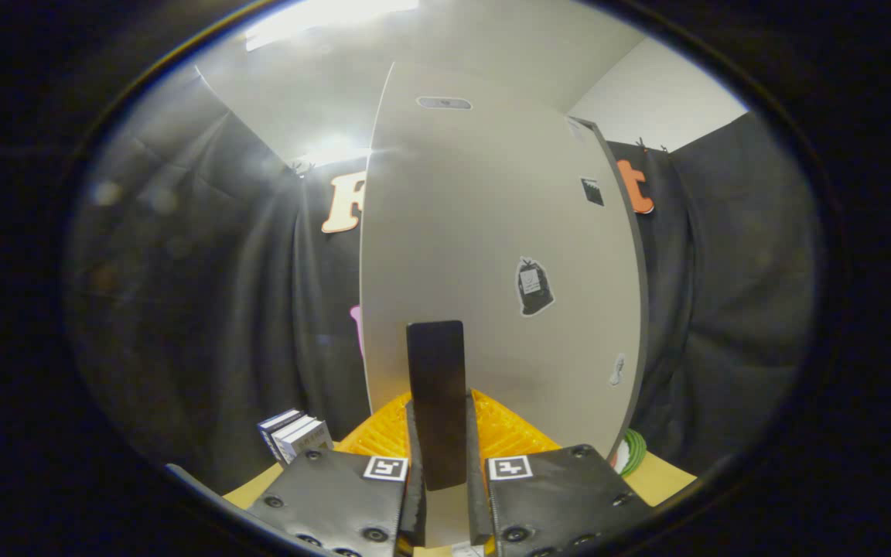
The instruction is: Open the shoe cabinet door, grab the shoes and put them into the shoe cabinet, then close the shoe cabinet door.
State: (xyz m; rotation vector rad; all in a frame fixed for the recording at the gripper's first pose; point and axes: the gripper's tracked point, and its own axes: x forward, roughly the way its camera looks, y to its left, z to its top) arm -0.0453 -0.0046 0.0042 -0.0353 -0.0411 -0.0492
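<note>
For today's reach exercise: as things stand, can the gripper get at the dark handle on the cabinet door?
Probably yes, it looks already there. The dark handle stands between the fingers of the gripper, which close in on both its sides, with nothing in the way. Whether both press firmly on the handle of the cabinet door is hard to confirm.

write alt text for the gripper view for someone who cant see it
The gripper is closed on the dark upright handle of the pale shoe cabinet door, which stands just ahead. A few books stand beside the cabinet, against the black cloth wall.
</note>
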